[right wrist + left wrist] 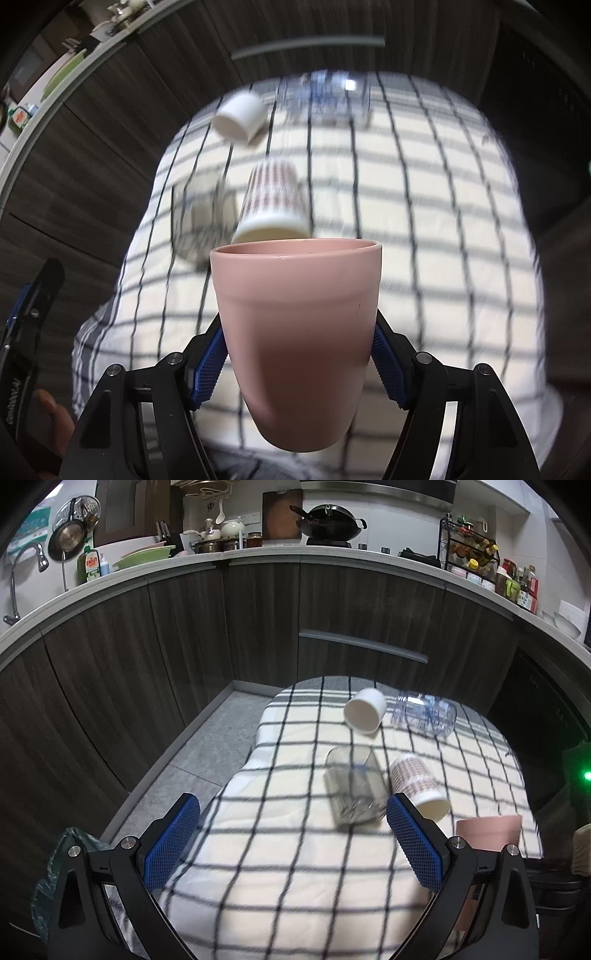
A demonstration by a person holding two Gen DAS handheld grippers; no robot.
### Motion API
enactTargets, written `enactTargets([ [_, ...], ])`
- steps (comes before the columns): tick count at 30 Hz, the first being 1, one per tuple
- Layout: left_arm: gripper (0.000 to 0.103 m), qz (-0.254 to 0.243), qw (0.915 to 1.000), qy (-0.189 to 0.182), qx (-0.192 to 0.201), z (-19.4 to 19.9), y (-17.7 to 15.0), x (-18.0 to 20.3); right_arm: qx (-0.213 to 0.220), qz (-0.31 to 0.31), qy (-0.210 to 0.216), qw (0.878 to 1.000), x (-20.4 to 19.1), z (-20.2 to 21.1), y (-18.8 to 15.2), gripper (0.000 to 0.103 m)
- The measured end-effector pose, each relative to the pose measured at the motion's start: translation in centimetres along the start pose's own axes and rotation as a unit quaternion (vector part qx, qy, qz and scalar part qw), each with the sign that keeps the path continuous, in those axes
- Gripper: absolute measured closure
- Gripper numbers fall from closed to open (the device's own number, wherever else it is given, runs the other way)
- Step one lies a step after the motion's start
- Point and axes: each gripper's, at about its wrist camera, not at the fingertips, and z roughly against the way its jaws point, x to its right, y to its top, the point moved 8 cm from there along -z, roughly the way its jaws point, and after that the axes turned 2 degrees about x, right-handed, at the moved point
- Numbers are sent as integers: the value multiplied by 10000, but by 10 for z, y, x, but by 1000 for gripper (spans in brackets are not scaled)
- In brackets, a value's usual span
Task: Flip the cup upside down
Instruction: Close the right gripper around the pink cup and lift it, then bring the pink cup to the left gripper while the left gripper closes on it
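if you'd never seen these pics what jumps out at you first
The pink cup fills the middle of the right wrist view, clamped rim-up between the right gripper and its blue pads. Behind it, on the checked cloth, several cups lie tipped over: a white cup at the far end, a patterned cup nearer. The left gripper hangs open and empty above the cloth.

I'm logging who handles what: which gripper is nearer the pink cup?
Right. The right gripper is clamped on the pink cup; the left gripper is open over the checked cloth, cup to its right.
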Motion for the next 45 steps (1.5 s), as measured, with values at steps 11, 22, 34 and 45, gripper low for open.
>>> enactTargets([
  [11, 0, -23, 9995, -36, -303, -20, -30, -26, -350, -654, 226, 9970, -9, -55, -28, 32],
  [22, 0, -215, 9994, -60, -260, -26, -34, -18, 11, -552, 86, 9984, -7, -60, -21, 24],
  [34, 0, -388, 9975, -565, -158, 9, -43, 18, 1126, -519, 67, 9923, 17, 31, -33, 21],
  [45, 0, -771, 9870, -1297, 551, 45, -71, 91, 2640, -402, -927, 9592, 71, 126, -68, 15],
])
